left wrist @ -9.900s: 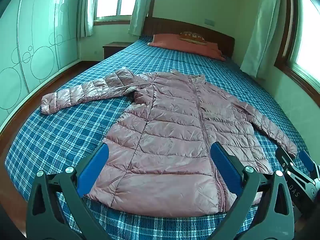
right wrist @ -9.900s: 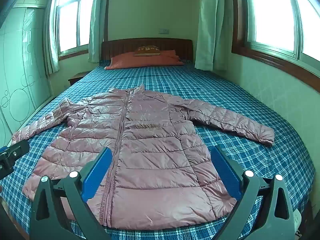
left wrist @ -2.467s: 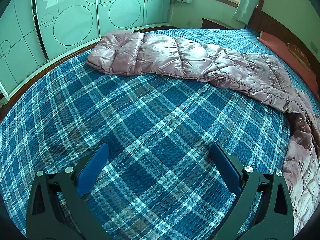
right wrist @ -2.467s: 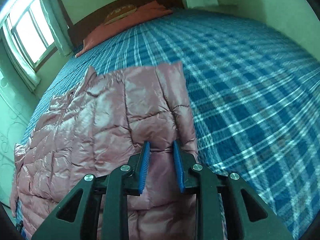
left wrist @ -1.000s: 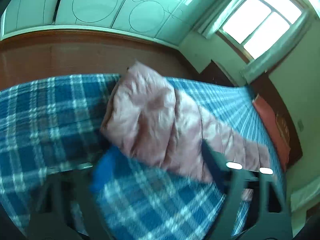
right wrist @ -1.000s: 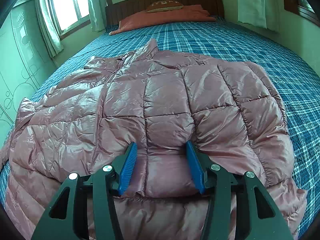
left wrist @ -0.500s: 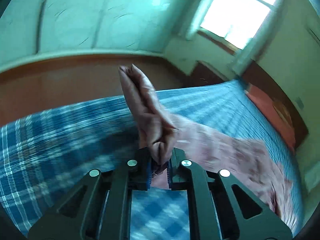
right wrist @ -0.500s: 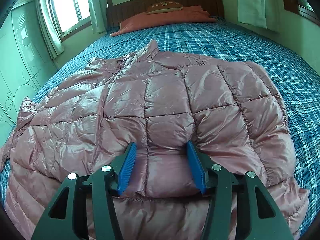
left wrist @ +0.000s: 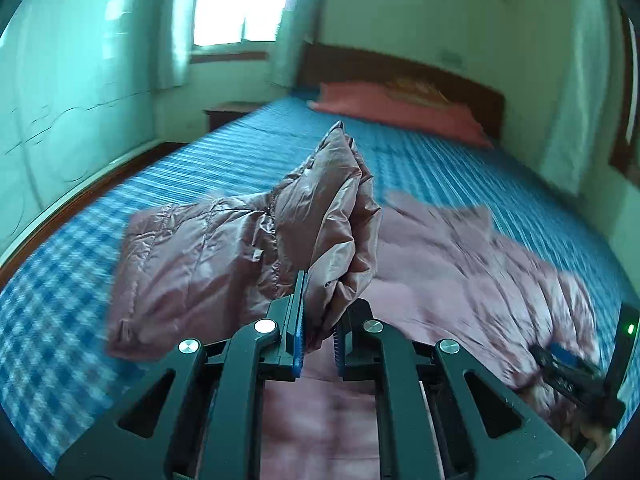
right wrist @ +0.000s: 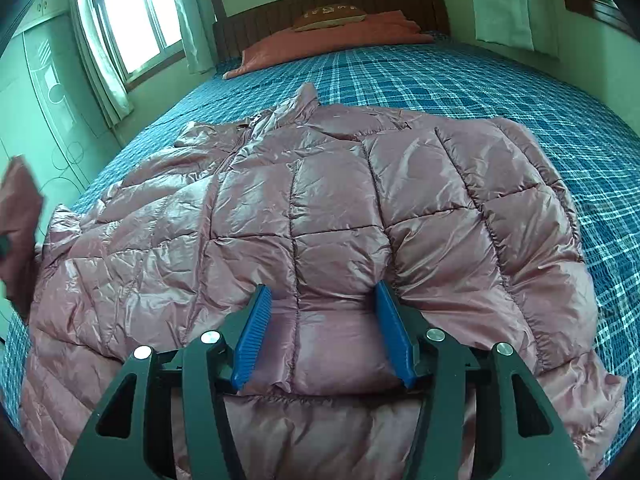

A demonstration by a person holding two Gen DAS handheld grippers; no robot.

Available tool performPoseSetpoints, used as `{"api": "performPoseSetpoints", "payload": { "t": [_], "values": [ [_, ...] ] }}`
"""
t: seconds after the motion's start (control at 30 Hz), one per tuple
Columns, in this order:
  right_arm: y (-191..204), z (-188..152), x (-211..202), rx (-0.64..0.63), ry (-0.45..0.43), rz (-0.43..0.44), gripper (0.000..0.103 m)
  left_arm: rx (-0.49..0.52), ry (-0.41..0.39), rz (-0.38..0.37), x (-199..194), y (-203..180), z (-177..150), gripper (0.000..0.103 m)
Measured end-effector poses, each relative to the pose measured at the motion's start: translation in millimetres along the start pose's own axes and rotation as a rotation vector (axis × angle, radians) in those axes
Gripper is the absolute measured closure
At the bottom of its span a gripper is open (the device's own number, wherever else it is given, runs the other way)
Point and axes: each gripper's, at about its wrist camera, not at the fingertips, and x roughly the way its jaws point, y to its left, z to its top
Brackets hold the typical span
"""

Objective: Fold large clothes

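A pink quilted down jacket point(right wrist: 320, 208) lies on the blue plaid bed point(right wrist: 500, 80), its right sleeve folded across the body. My left gripper point(left wrist: 320, 320) is shut on the cuff end of the left sleeve point(left wrist: 340, 208) and holds it lifted above the jacket body point(left wrist: 460, 256). That lifted sleeve shows at the left edge of the right wrist view point(right wrist: 18, 232). My right gripper point(right wrist: 324, 320) is open, its blue pads either side of the folded sleeve's cuff, resting on the jacket. It also shows in the left wrist view point(left wrist: 568, 368).
An orange pillow point(right wrist: 332, 36) and dark wooden headboard point(right wrist: 320, 4) stand at the bed's far end. Windows with curtains point(right wrist: 120, 20) and a wardrobe point(right wrist: 48, 100) are on the left. A nightstand point(left wrist: 228, 116) sits beside the bed.
My left gripper has swung the held sleeve up and rightward over the jacket body. My right gripper stays open on the folded right sleeve, hardly moved.
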Motion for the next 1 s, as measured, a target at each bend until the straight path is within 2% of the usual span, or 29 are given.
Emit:
{"api": "performPoseSetpoints", "payload": {
  "t": [0.17, 0.33, 0.4, 0.43, 0.53, 0.7, 0.77, 1.0],
  "values": [
    [1, 0, 0, 0.004, -0.002, 0.007, 0.047, 0.096, 0.061, -0.028, 29, -63, -8, 0.092],
    [1, 0, 0, 0.009, -0.003, 0.013, 0.046, 0.163, 0.111, -0.057, 55, -88, -17, 0.092],
    [0, 0, 0, 0.010, -0.002, 0.018, 0.046, 0.179, 0.145, -0.062, 61, -86, -17, 0.085],
    [0, 1, 0, 0.009, -0.002, 0.019, 0.045, 0.179, 0.155, -0.064, 62, -84, -15, 0.074],
    [1, 1, 0, 0.006, 0.003, 0.016, 0.045, 0.165, 0.144, -0.081, 53, -75, -6, 0.045],
    [3, 8, -5, 0.023, 0.019, -0.009, 0.045, 0.141, 0.114, -0.091, 21, -38, 6, 0.040],
    [9, 12, -15, 0.049, 0.014, 0.007, 0.045, 0.119, 0.095, -0.078, 10, -17, 12, 0.036],
    [73, 24, -26, -0.003, 0.005, 0.111, 0.044, 0.072, 0.070, 0.139, 4, 79, 16, 0.035]
  ]
}}
